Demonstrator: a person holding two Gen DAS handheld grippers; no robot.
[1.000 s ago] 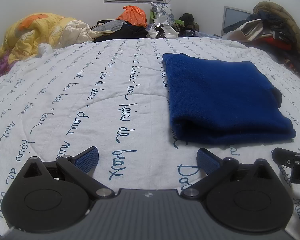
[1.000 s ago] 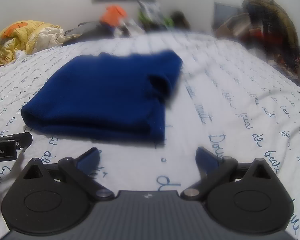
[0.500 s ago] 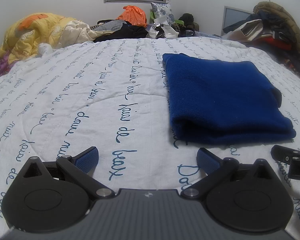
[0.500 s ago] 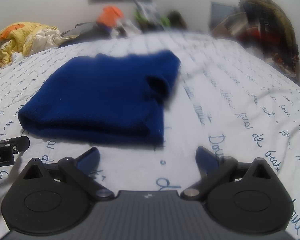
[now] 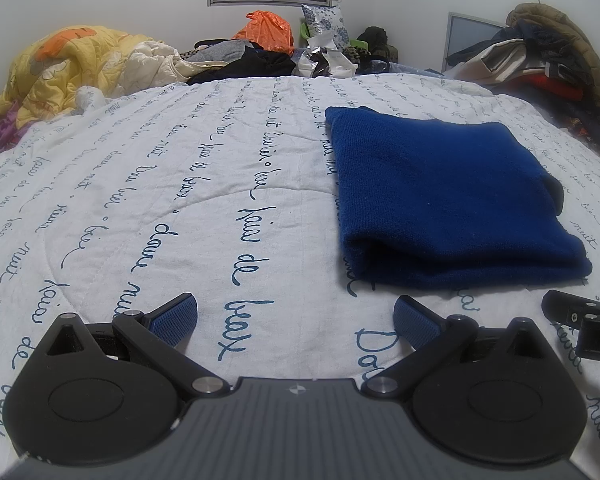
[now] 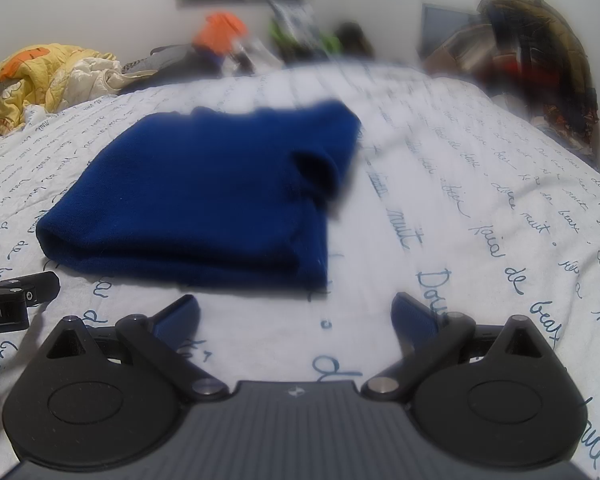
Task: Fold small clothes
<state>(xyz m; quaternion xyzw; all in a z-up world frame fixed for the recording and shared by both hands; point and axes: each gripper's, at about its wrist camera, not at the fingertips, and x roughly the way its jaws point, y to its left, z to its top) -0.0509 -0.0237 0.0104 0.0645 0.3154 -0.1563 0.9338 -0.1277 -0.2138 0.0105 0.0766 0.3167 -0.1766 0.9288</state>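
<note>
Because the blue garment (image 5: 452, 196) already lies folded into a thick, flat packet on the white bedcover (image 5: 180, 184), both grippers hold nothing, and I judge they rest low in front of it so the fold is left undisturbed. The left gripper (image 5: 296, 316) has its jaws spread wide with the packet ahead and to its right, while the right gripper (image 6: 296, 314), equally wide, has it ahead and to its left, so the garment sits between them, not touched. Its rounded folded edge faces the grippers, and its long axis seems to run away from them toward the clutter at the far end of the bed, though the fisheye makes this uncertain.
</note>
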